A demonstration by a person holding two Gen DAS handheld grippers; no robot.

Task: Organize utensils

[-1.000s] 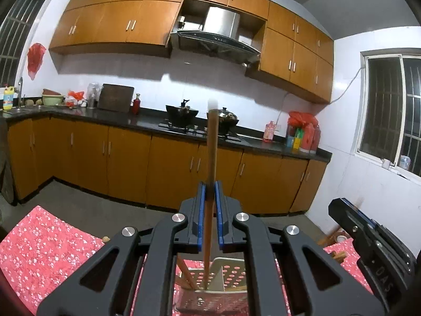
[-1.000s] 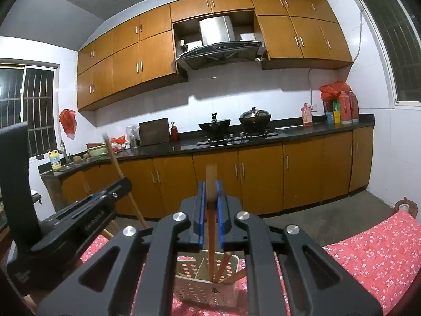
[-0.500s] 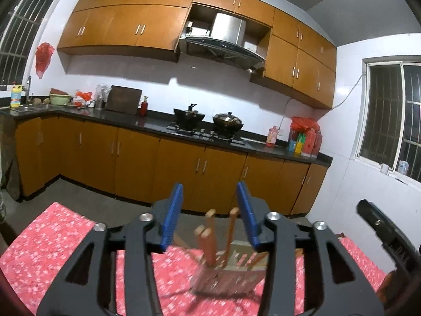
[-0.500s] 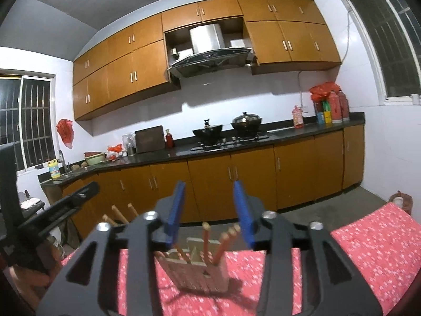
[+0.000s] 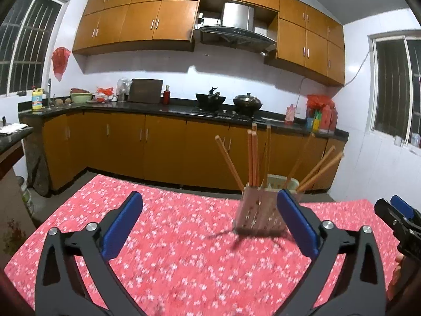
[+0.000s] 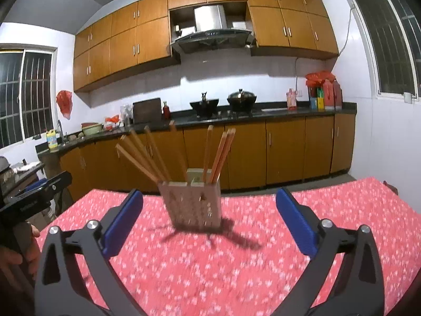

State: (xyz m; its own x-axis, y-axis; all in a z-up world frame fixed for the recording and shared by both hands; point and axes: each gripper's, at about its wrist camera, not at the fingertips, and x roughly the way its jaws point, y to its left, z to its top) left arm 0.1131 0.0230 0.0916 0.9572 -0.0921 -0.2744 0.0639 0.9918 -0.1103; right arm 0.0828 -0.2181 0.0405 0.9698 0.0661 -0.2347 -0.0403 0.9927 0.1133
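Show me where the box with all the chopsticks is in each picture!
Left wrist view: the chopstick holder stands right of centre on the red tablecloth, just beside the right blue finger of the open left tool.
Right wrist view: the holder stands near the centre, between the fingers of the open right tool.
Shared landmark: the range hood on the far wall.

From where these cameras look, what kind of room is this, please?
A home kitchen, most likely. A range hood hangs above a stove with a wok and a lidded pot, wooden cabinets run along the walls, and a chopstick holder stands on a table with a red floral cloth.
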